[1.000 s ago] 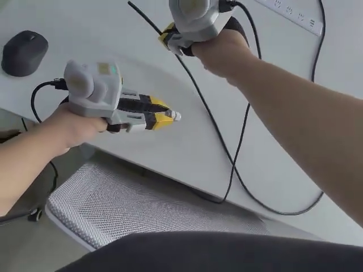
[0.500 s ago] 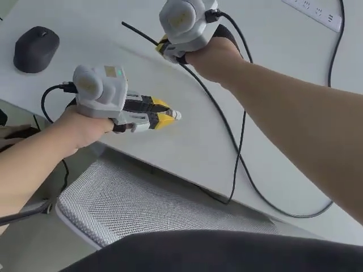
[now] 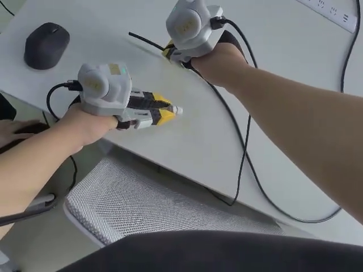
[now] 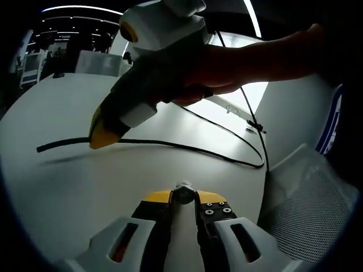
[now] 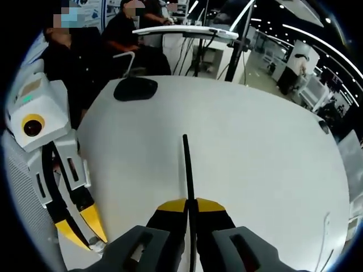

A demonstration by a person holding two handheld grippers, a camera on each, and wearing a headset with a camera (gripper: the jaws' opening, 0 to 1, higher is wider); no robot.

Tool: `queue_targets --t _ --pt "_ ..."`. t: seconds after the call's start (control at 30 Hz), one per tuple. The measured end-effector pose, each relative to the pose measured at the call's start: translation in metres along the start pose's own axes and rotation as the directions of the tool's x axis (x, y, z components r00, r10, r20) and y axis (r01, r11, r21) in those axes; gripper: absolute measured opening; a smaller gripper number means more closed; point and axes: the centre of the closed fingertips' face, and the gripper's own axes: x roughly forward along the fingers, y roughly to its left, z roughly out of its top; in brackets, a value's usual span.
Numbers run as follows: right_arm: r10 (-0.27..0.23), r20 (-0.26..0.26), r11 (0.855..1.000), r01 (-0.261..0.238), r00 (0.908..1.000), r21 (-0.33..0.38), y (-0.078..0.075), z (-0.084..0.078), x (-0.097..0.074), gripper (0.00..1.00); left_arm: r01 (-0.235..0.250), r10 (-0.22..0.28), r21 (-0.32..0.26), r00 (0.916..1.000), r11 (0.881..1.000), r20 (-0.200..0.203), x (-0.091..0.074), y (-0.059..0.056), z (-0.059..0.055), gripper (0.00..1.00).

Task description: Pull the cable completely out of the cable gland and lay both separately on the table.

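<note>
1. Cable gland (image 3: 178, 110) is gripped at the very tips of the left gripper's (image 3: 169, 113) fingers (image 4: 156, 198), which are closed on it. It is held over the near edge of the desk (image 3: 283, 45), with nothing threaded through it.
2. The black cable (image 5: 185, 164) is clamped between the closed fingers (image 5: 211, 205) of the right gripper (image 3: 170, 52). A short free end is seen projecting beyond them, away from the person and just above the desk; its shadow is cast beneath it in the left gripper view.
3. Behind the right gripper, the rest of the cable is run back under the hand and across the desk toward its near edge.
4. Gland and cable are held apart, and neither has been laid on the desk.
5. Compared with a second ago, both holds are unchanged: the gland was already in the left fingers, the cable already in the right, and the two already separated.
6. In the head view the right gripper is now seen lower and nearer the left gripper than it was a second ago.
7. The whole head view has shifted since then, so the new place of the mouse (image 3: 46, 45) in the picture is put down to the camera.
8. The mouse is seen on the desk, well apart from both grippers, and a mesh chair seat (image 3: 153, 209) is seen below the desk's edge.
</note>
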Motion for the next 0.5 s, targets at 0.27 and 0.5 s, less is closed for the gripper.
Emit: queue_targets --t 0.27,0.5 --pt "-0.002 -0.013 1.0 0.002 0.9999 0.0 -0.0006 -0.0016 0.0015 0.0 -0.009 0.01 0.019 0.9996 1.0 -0.025 -0.0016 0.0011 -0.0056 0.16" --pt "0.0 -0.031 1.0 -0.001 0.9995 -0.015 0.0009 -0.0042 0.0044 0.0 -0.021 0.022 0.037 0.9993 0.999 -0.031 -0.0015 0.0026 -0.0052 0.16"
